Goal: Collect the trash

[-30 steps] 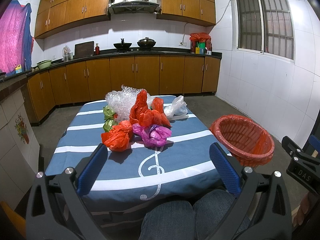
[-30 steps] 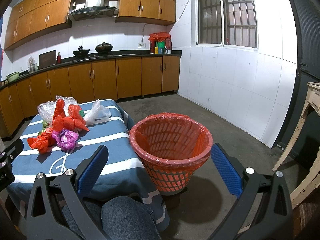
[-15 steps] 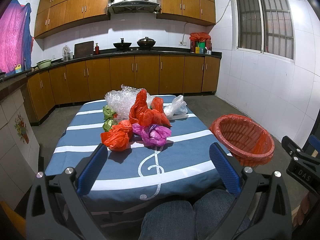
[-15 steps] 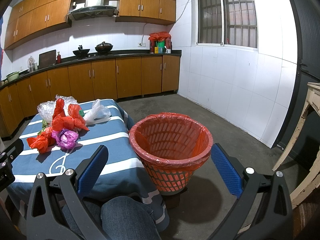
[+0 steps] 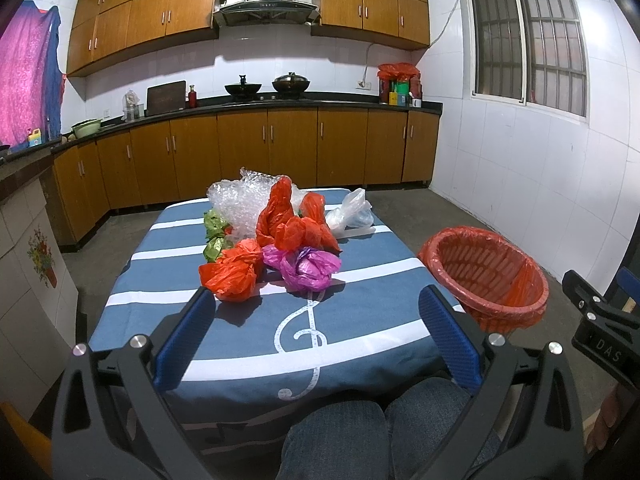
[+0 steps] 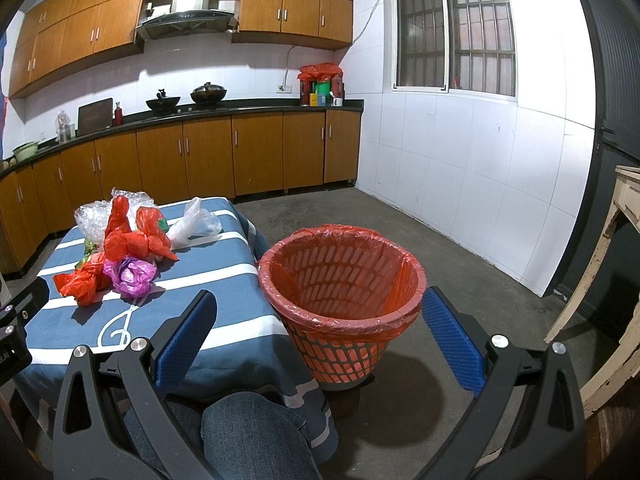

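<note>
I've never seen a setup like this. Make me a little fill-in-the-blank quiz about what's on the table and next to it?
1. The crumpled bags lie on a blue cloth with white ____.
2. The basket beside the table is lined with a ____ plastic bag.
3. The left gripper and the right gripper both stand ____, holding nothing.
4. Nearest the white music symbol lies a ____ bag.

Missing words: stripes; red; open; purple

Wooden cabinets (image 5: 280, 148) line white tiled walls (image 6: 460, 152). A barred window (image 6: 456, 28) sits right. The floor (image 6: 440, 248) is grey concrete.
</note>
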Tool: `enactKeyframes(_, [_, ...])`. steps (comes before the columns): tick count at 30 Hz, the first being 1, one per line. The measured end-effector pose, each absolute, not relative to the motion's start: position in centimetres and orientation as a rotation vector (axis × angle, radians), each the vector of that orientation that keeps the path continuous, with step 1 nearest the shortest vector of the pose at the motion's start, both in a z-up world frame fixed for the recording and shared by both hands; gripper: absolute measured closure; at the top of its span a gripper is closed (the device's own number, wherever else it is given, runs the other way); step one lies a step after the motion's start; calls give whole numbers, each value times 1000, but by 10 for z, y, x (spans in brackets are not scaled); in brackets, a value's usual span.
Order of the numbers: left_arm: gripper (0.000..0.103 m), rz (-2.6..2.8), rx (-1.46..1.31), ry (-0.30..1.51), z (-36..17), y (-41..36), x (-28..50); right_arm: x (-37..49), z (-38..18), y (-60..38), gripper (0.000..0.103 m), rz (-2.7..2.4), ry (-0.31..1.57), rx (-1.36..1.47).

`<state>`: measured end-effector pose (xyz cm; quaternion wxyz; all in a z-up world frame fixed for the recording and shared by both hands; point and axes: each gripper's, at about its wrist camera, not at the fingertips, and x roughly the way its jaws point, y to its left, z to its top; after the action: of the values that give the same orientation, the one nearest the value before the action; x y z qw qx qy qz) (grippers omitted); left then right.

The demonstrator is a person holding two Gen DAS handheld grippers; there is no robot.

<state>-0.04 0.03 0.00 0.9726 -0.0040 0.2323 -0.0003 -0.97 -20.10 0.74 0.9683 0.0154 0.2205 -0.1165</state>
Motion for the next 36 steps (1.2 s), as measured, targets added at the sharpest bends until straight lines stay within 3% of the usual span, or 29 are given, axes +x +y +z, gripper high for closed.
enactKeyframes(36, [4,23,-11,483,-7,2,0,1,3,-200,2,-225,452,29])
